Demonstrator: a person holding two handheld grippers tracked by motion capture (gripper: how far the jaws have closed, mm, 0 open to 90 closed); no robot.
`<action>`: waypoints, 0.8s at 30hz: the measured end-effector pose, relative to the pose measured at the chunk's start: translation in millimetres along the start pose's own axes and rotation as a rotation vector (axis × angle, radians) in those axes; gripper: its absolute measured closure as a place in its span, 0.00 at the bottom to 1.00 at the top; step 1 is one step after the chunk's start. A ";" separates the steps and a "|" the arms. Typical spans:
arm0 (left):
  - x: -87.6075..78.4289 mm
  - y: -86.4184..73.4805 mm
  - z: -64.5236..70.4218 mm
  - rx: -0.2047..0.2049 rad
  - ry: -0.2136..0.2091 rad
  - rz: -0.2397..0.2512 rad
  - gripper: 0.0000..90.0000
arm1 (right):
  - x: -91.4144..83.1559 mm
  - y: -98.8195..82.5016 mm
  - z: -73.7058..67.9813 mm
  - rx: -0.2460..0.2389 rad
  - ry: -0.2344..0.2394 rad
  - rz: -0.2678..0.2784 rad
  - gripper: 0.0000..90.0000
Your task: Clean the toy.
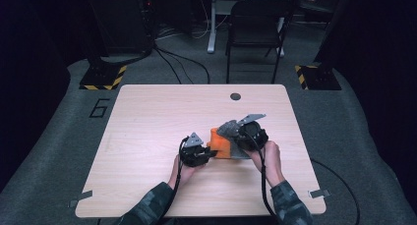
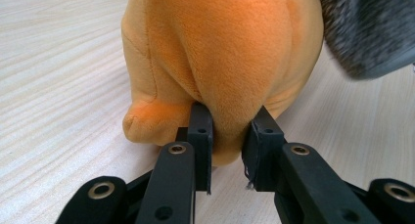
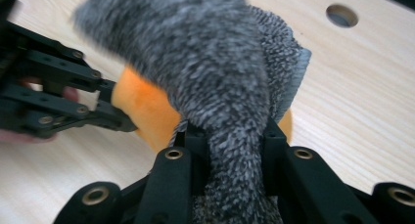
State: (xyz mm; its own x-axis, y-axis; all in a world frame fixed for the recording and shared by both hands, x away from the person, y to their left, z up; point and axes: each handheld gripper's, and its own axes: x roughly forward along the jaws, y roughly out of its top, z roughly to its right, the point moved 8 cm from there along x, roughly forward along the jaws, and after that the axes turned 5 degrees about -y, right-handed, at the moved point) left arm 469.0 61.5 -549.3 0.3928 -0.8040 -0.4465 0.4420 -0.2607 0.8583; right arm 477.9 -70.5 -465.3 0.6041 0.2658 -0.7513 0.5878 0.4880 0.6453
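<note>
**Both tongs clamped on plush and sock**

Here, my left tongs [image 2: 227, 138] pinched the orange plush toy [image 2: 220, 53] on the counter [image 1: 147, 136], while my right tongs [image 3: 230, 141] gripped a grey fuzzy sock [image 3: 195, 57] draped over the toy.

I see a light wooden table [image 1: 147, 136] with a round cable hole [image 1: 235, 96] near its far edge. The orange plush toy [image 1: 220, 142] rests on it, nearer me than that hole.

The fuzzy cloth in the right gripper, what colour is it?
Speckled grey, the cloth shows best in the right gripper view.
</note>
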 end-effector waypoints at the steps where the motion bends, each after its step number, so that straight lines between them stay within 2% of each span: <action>1: -0.5 -0.2 -1.2 0.004 -0.002 -0.002 0.81 | 6.0 -0.2 0.8 0.003 -0.013 -0.003 0.82; 3: -0.6 -0.1 -1.7 0.007 -0.010 0.007 0.76 | 12.0 -1.6 3.6 0.014 -0.008 -0.004 0.82; 6: -3.0 -1.1 -2.9 0.029 -0.006 -0.004 0.60 | 14.4 -2.4 7.0 0.034 -0.006 -0.001 0.82; 9: -5.8 -4.2 -5.4 0.041 0.011 -0.017 0.50 | 16.5 -2.7 8.8 0.018 -0.022 0.006 0.82; 15: -6.2 -7.7 -11.7 0.053 0.042 -0.022 0.35 | 18.1 -3.2 12.4 0.036 -0.017 0.010 0.82; 19: -3.9 -9.4 -13.0 0.074 0.051 -0.036 0.31 | 20.6 -2.3 13.9 0.042 -0.022 0.020 0.82; 24: 1.3 -9.9 -15.2 0.067 0.049 -0.027 0.30 | 22.4 -1.3 15.0 0.039 -0.013 0.024 0.82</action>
State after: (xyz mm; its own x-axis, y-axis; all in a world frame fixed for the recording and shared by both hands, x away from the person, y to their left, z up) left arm 477.3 71.1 -562.2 0.4216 -0.7692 -0.4803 0.3990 -0.3183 0.8599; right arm 498.7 -77.6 -480.8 0.6249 0.2662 -0.7339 0.5936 0.4486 0.6681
